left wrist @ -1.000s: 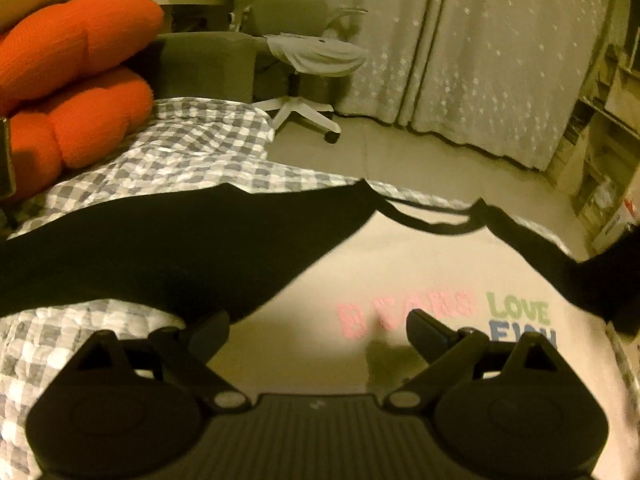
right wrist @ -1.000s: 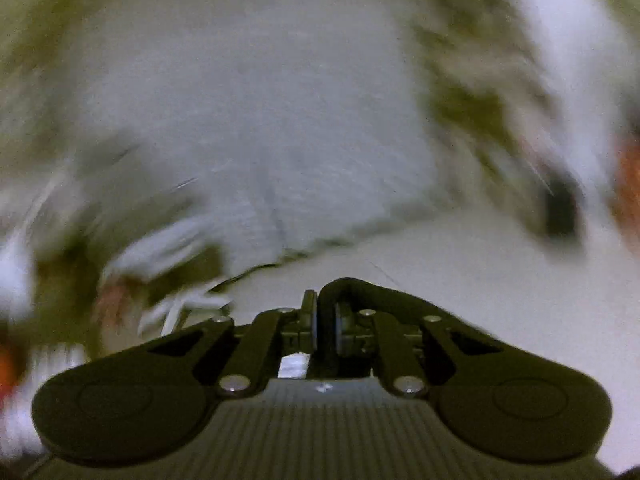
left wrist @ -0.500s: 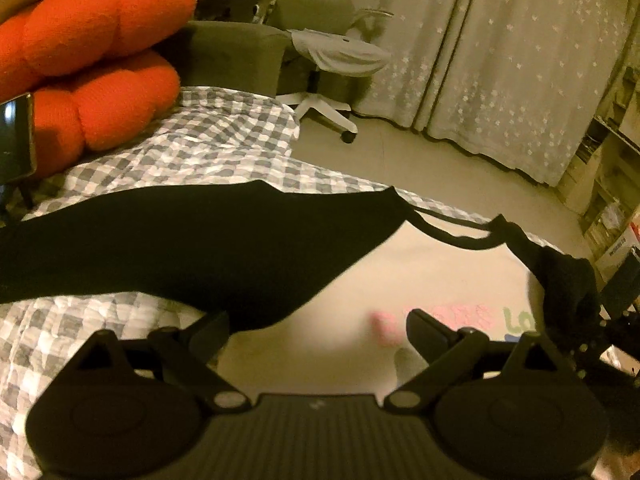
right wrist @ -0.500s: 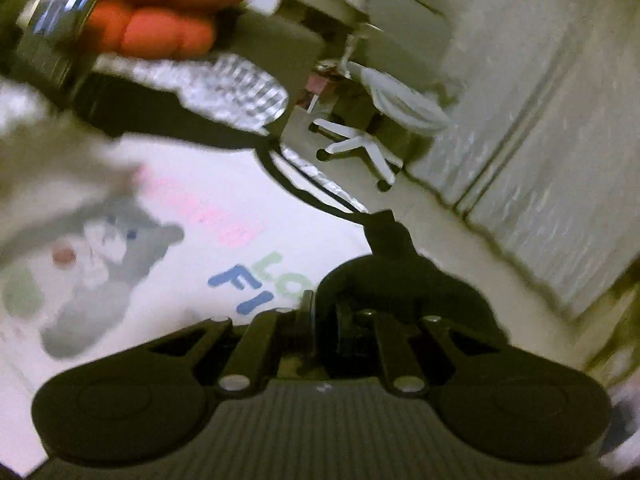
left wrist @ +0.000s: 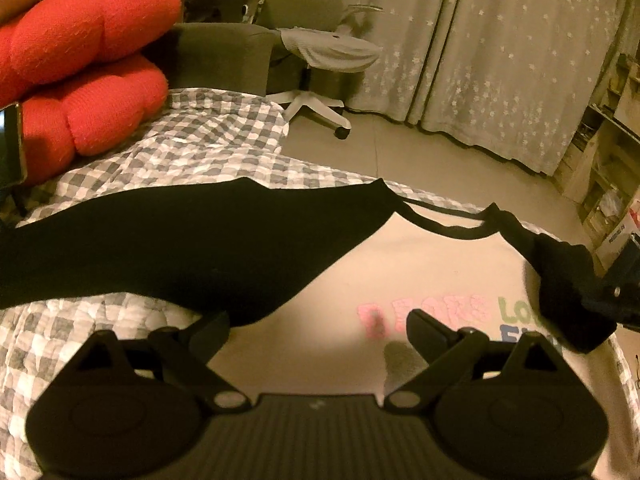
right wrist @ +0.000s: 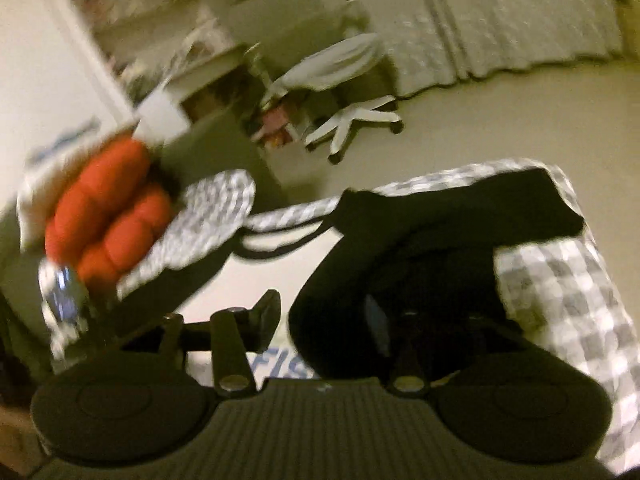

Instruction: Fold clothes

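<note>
Your bed (left wrist: 208,140), in its grey-and-white check cover, fills the scene, and spread flat across it is the shirt (left wrist: 420,280), a cream body with black raglan sleeves and coloured lettering on the chest. By my reading, you are right at the start: the shirt is laid out, no fold is visible yet, and both sleeves and the body are left to do. The long left sleeve (left wrist: 180,248) runs straight out across the check cover, lying just ahead of your left tool (left wrist: 318,326), whose fingers stand wide apart with nothing between them, hovering low over the cream front. Over on the other side, the right sleeve (right wrist: 440,240) is bunched and lifted around your right tool (right wrist: 340,320); one finger (right wrist: 266,320) shows clear, well off to the side, so the fingers look parted, though black cloth hides the other finger and the view is blurred.
</note>
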Demonstrator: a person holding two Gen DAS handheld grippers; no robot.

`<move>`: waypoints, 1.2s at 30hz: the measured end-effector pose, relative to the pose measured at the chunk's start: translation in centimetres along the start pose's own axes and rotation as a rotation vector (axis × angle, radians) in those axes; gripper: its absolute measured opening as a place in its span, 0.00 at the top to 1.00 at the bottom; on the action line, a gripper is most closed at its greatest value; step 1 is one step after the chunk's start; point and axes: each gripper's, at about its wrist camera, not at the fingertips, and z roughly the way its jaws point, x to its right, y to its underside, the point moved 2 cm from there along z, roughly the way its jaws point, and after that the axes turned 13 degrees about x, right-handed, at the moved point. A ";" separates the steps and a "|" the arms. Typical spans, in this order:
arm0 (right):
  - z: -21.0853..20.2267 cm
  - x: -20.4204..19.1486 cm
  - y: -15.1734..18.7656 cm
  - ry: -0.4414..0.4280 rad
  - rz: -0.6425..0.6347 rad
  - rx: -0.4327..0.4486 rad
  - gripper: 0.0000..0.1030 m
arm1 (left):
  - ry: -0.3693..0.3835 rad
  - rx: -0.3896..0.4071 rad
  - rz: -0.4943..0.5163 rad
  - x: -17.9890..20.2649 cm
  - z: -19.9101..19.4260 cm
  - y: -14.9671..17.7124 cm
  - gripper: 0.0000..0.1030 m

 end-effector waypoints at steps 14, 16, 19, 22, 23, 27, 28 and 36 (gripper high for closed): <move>-2.6 5.4 -1.7 0.114 0.441 0.094 0.50 | 0.000 -0.007 0.016 0.3 0.2 0.2 0.07; -2.6 5.2 -1.9 0.118 0.447 0.107 0.50 | 0.000 -0.008 0.018 0.4 0.2 0.2 0.07; -2.7 4.6 -2.2 0.123 0.408 0.114 0.50 | 0.001 -0.009 0.020 0.4 0.2 0.2 0.07; -2.4 3.6 -2.0 0.108 0.329 0.090 0.50 | 0.000 -0.011 0.022 0.5 0.2 0.2 0.07; -2.3 3.3 -2.0 0.102 0.303 0.082 0.50 | 0.000 -0.011 0.022 0.5 0.2 0.2 0.07; -1.7 1.9 -1.6 0.070 0.200 0.029 0.50 | -0.003 -0.014 0.021 0.4 0.3 0.3 0.07; -1.5 1.6 -1.5 0.058 0.179 0.012 0.50 | -0.004 -0.014 0.021 0.4 0.3 0.3 0.07; -1.6 -1.1 -0.8 -0.051 -0.023 -0.059 0.50 | -0.004 -0.015 0.021 0.3 0.2 0.3 0.07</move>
